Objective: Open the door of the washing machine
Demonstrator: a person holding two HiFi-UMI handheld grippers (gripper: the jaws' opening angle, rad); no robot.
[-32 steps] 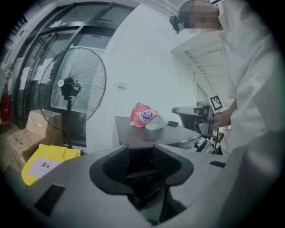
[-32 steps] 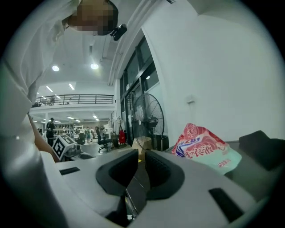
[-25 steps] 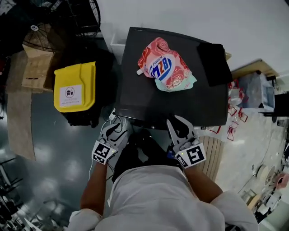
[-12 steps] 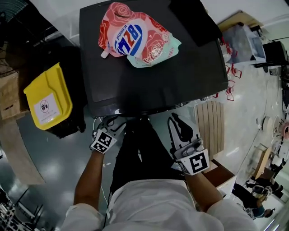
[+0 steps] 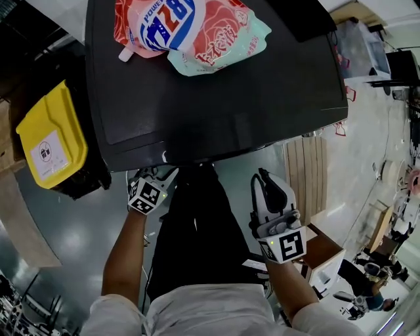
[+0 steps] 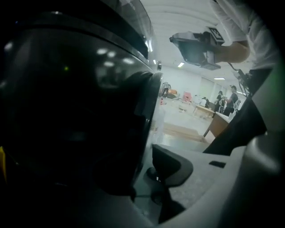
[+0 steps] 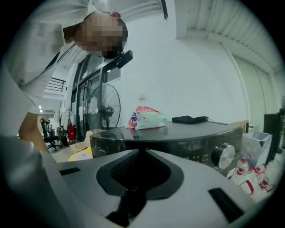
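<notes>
The black washing machine point(image 5: 216, 118) fills the top of the head view, and its control knob point(image 7: 222, 155) shows in the right gripper view. My left gripper point(image 5: 156, 177) sits low against the machine's front, just under the top's edge. In the left gripper view the dark round door point(image 6: 89, 124) is very close, and its rim lies between the jaws. One grey jaw's black pad point(image 6: 171, 165) stands apart from the rim; the other jaw is lost in the dark. These jaws have just been closing. My right gripper point(image 5: 266, 178) hangs shut and empty to the right of the machine's front.
A red and blue detergent pouch point(image 5: 190, 29) and a black cloth point(image 5: 308, 16) lie on the machine's top. A yellow-lidded bin point(image 5: 49, 134) stands to the left, wooden slats point(image 5: 305, 177) to the right. A standing fan point(image 7: 106, 107) is behind. Bottles point(image 7: 254, 176) are on the floor.
Both grippers have sunk in front of the machine. The left one has gone down to the door. The right one has drawn back and to the right.
</notes>
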